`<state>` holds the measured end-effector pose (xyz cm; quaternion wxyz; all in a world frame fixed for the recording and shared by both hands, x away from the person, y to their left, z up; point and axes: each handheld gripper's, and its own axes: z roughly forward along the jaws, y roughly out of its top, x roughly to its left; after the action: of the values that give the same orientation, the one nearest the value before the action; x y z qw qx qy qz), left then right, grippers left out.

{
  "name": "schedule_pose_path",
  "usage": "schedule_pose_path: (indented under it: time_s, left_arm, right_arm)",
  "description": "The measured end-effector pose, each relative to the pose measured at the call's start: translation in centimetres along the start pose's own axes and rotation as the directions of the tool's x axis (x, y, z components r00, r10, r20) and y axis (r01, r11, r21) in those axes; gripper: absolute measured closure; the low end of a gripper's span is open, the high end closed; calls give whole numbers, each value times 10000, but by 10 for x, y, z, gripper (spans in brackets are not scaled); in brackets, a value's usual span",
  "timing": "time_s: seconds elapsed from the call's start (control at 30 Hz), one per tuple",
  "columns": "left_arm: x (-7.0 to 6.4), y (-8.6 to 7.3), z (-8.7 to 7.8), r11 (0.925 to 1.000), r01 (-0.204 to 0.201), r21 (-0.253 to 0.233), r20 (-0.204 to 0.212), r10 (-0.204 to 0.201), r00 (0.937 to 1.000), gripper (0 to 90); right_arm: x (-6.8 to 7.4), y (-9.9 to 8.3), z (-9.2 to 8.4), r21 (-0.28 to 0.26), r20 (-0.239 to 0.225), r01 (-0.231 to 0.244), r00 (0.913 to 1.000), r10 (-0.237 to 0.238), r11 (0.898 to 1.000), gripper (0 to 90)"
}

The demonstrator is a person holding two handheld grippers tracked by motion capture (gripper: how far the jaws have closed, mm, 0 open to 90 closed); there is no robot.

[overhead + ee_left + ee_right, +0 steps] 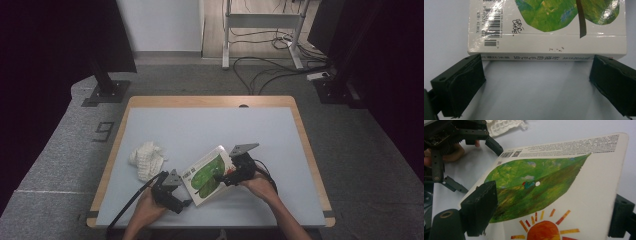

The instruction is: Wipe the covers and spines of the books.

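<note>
A picture book (207, 175) with a green leaf on its white cover lies near the table's front edge, its right side raised so that it tilts. My right gripper (221, 177) is shut on that raised side. In the right gripper view its jaws (554, 200) pinch the book (554, 177), one on the cover and one under the edge. My left gripper (184, 194) stands open at the book's lower left. In the left gripper view the left gripper (536, 65) has its jaws spread wide, level with the two ends of the spine, which rests on the table. The book (549, 25) shows a barcode there.
A crumpled white cloth (147, 157) lies left of the book, close to my left hand; the cloth (504, 126) shows again in the right gripper view. The table (210, 101) has a pale blue top and a wooden rim. Cables and stands sit on the floor beyond.
</note>
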<state>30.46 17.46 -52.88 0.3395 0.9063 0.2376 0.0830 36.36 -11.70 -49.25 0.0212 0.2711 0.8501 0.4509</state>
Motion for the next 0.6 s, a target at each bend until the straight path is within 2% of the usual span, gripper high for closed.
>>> schedule_pose_path:
  time_s: [0.13, 0.2, 0.23, 0.3, 0.43, 0.6]
  left_arm:
    - [0, 0, 0, 10000, 2, -1, 2, -2, 10000, 0]
    - [0, 0, 0, 10000, -7, -9, -13, 7, 10000, 0]
    - [0, 0, 0, 10000, -18, -13, -12, 18, 10000, 0]
    - [0, 0, 0, 10000, -38, -3, -19, 38, 10000, 0]
    - [-1, 0, 0, 10000, -46, -1, -39, 46, 10000, 0]
    - [-1, 0, 0, 10000, -71, 3, -64, 71, 10000, 0]
  right_arm:
    - [-6, 0, -1, 380, 68, 160, 9998, -163, 9992, 147]
    - [-8, 0, -2, 614, 81, 395, 9992, -401, 9973, 156]
    - [-10, 1, -3, 798, 61, 595, 9982, -602, 9950, 155]
    - [-13, 2, -6, 897, -118, 723, 9974, -715, 9933, 156]
    - [-20, 5, -11, 931, -446, 717, 9967, -678, 9931, 203]
    - [-23, 7, -16, 1219, -666, 845, 9948, -768, 9889, 320]
